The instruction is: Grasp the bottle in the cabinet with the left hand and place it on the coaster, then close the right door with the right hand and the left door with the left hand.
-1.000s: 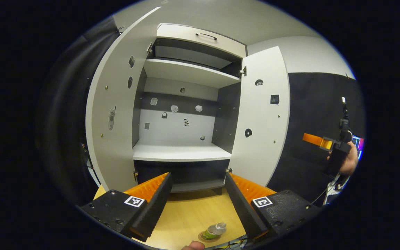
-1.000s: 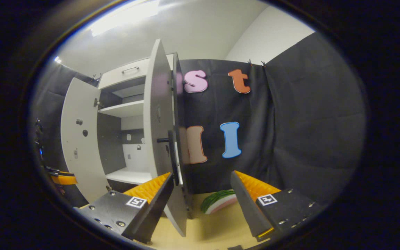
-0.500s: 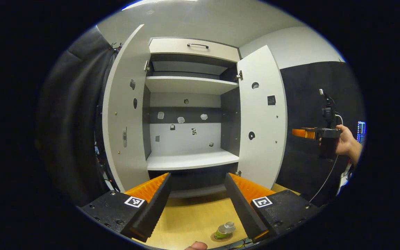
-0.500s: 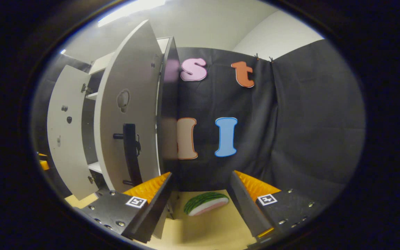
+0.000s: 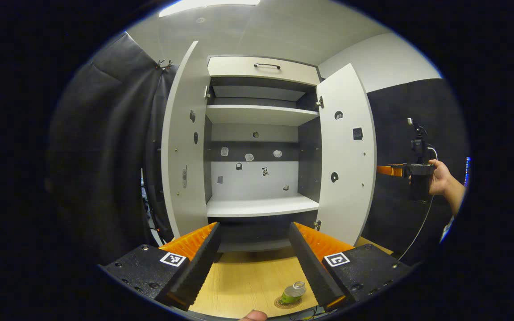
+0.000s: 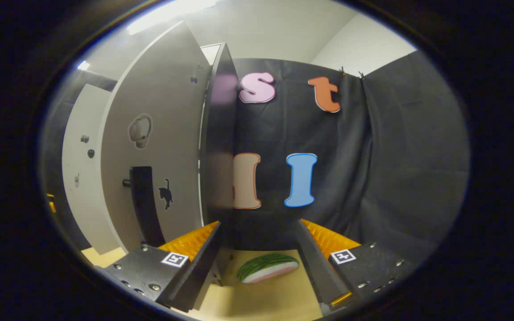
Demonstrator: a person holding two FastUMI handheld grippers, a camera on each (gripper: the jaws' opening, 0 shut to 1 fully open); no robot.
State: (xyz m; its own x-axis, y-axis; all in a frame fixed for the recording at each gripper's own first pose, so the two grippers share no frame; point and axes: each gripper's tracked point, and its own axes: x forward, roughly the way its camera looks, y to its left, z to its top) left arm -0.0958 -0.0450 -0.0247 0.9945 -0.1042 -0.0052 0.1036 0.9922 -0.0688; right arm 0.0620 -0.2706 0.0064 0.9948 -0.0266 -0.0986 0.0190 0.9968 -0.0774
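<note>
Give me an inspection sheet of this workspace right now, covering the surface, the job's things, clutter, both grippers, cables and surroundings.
Surface: light wooden tabletop, under the cabinet.
Job's things: small clear plastic bottle with a green label stands on the round brown coaster, near the table's front edge. White two-door cabinet has bare shelves; left door and right door both stand open.
Clutter: a watermelon-slice toy lies on the table beside the cabinet.
Grippers: left gripper open, holding nothing, above the table. Right gripper open, holding nothing, outside the right door near its black handle; a hand holds it.
Cables: a thin cable hangs from the right gripper.
Surroundings: black cloth wall, white ceiling.
</note>
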